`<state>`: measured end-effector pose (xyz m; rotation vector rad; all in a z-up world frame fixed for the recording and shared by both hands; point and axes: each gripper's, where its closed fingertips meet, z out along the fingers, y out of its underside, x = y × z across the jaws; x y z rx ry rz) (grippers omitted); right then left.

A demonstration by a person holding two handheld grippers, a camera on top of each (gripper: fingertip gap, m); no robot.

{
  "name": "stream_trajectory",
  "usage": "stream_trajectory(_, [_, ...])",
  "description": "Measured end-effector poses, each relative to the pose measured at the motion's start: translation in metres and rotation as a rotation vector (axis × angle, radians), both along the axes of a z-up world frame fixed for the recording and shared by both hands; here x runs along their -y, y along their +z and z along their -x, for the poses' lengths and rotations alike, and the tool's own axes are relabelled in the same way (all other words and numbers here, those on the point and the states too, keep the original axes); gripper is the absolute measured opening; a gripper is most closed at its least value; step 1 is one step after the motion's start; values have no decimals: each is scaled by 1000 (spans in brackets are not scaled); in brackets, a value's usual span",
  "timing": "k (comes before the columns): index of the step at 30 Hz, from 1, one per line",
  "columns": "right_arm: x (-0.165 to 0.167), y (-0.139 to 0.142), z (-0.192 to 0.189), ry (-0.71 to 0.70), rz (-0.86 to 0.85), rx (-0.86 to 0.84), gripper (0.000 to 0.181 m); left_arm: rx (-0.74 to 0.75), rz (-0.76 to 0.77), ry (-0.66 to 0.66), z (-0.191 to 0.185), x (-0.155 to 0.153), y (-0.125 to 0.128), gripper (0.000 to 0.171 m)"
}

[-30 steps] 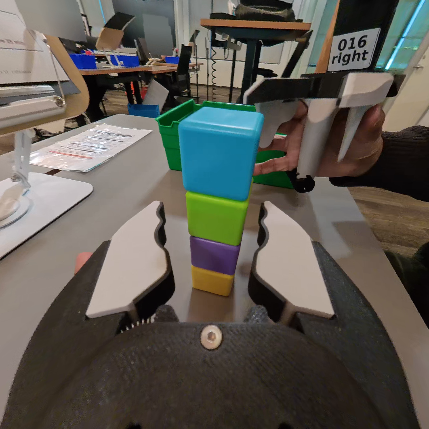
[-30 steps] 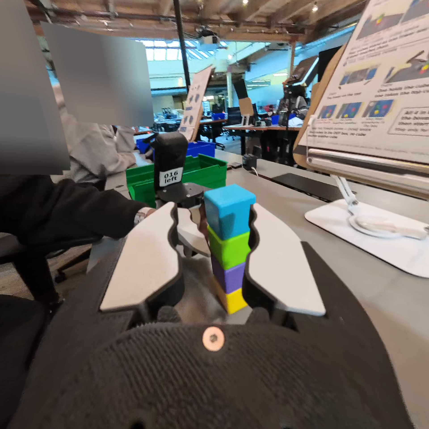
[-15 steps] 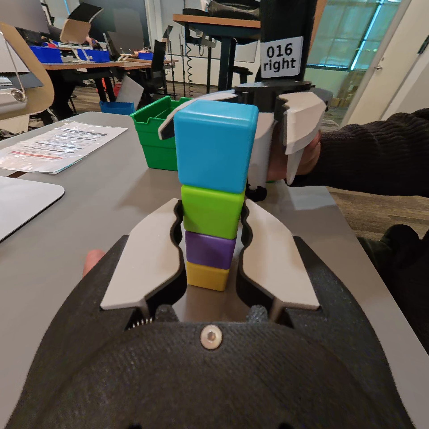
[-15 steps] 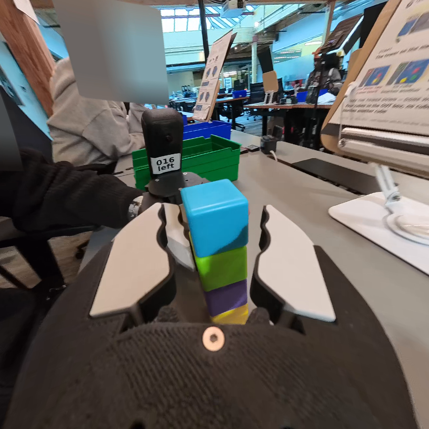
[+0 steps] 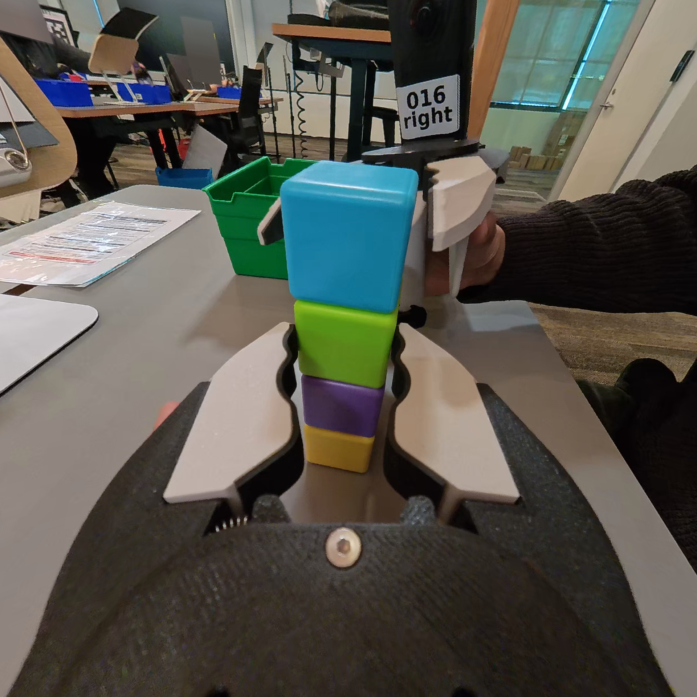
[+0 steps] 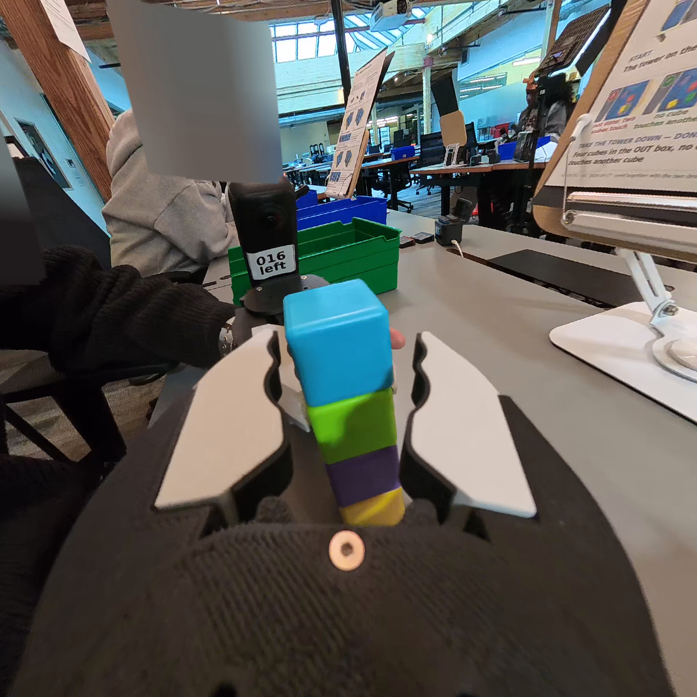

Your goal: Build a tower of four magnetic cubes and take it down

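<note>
A tower of cubes stands on the grey table: blue cube on top, then green cube, purple cube and yellow cube. My left gripper is shut on the green cube, its tips pressed against both sides. My right gripper is open, with the blue cube between its fingertips and a gap on the right side. In the left wrist view its white fingers show behind the blue cube. The green cube, purple cube and yellow cube show below.
A green bin stands behind the tower; a second green bin stands behind my left gripper, with a blue bin beyond. A white stand base holds a sheet board on the right. A laminated sheet lies far left. A person in a grey hoodie sits behind. Some 5 cm of space lies between my two pairs of fingers.
My left gripper went from open to shut on the green cube. My right gripper came in closer and now has the blue cube between its open fingers.
</note>
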<state>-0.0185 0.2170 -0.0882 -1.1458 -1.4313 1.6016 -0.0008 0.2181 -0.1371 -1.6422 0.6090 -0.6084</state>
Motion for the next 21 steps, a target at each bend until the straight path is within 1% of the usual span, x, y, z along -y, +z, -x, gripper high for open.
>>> stream_trajectory(1, [1, -1, 0, 1, -10, 3, 64, -1, 0, 0, 0, 0, 0, 48])
stream_trajectory(2, [1, -1, 0, 3, -19, 1, 56, -2, -1, 1, 0, 0, 0, 48])
stream_trajectory(3, [2, -1, -1, 8, -26, -3, 53, -5, -2, 2, 0, 0, 0, 48])
stream_trajectory(8, [2, -1, -1, -11, -67, -4, 52, -9, -3, 3, 0, 0, 0, 48])
stream_trajectory(12, [-2, 1, 1, -81, -134, -16, 51, -12, -1, 15, 1, -1, -1, 48])
stream_trajectory(15, [-9, 3, 2, -164, -234, -18, 51, -20, -4, 27, 4, -2, -1, 47])
stream_trajectory(17, [-15, 9, 1, -211, -265, -27, 51, -27, -8, 10, 1, 0, -2, 47])
stream_trajectory(21, [-24, 33, -6, -249, -214, -66, 51, -49, -20, 19, -1, 0, -2, 47])
